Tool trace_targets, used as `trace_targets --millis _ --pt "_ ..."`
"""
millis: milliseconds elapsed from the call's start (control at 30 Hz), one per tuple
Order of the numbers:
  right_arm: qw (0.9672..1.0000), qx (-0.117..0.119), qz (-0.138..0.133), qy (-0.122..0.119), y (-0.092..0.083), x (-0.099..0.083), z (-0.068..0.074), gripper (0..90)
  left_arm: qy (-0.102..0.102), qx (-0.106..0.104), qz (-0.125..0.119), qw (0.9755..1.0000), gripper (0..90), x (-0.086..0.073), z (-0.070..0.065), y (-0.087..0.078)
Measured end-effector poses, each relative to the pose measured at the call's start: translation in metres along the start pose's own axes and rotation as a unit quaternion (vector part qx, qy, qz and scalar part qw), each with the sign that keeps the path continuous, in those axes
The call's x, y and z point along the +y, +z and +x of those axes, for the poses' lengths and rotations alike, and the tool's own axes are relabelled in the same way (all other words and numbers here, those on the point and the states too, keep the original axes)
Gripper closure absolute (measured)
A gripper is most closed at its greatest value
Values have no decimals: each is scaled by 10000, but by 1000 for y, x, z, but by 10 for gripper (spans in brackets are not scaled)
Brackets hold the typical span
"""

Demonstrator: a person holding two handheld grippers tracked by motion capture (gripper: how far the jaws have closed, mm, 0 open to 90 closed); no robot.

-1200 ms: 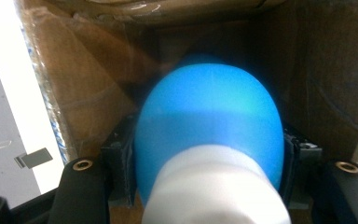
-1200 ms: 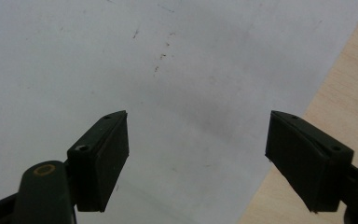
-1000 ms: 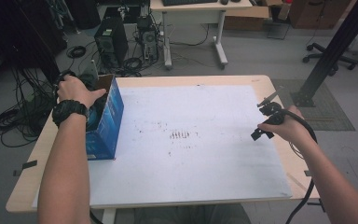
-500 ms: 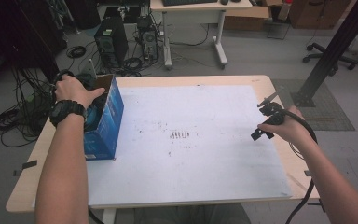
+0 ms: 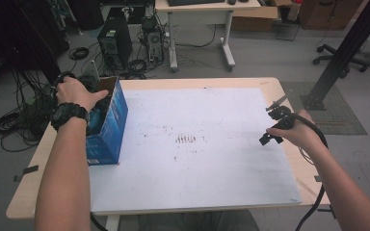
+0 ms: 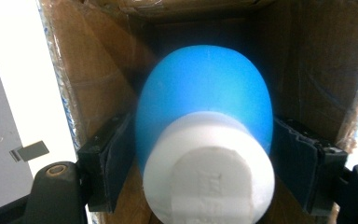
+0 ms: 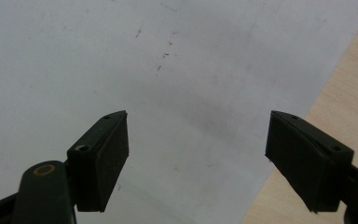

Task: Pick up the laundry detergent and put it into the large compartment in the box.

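Plainly, the blue cardboard box (image 5: pixel 107 126) stands at the table's (image 5: pixel 270 89) left edge, and the left gripper (image 6: pixel 205 154) reaches into it, its jaws having just been opening, standing either side of a blue bulb with a white base (image 6: pixel 205 140) without clearly pressing. It looks light, smooth and likely fragile; grip the white base. The high view hides the bulb. The right gripper (image 7: pixel 196 158) hovers open over the white sheet (image 7: pixel 121 60).

Your blue bottle (image 6: pixel 205 93) with the white cap (image 6: pixel 209 172) sits inside the open cardboard box (image 5: pixel 107 122), cap facing out at you.
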State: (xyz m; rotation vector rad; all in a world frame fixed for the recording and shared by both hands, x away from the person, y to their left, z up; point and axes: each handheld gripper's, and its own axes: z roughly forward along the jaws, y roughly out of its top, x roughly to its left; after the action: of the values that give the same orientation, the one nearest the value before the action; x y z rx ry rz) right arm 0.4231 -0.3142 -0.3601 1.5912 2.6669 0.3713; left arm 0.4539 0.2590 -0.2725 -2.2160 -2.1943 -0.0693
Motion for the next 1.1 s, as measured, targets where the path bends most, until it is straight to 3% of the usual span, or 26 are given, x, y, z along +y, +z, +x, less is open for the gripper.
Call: trace_targets --millis 300,1100 --pt "10000 3 4 -3 0 0 0 212 12 125 -4 9999 249 0 -3 -5" --pt "10000 16 -12 4 0 0 0 211 15 207 -81 9998 232 0 -5 -23"
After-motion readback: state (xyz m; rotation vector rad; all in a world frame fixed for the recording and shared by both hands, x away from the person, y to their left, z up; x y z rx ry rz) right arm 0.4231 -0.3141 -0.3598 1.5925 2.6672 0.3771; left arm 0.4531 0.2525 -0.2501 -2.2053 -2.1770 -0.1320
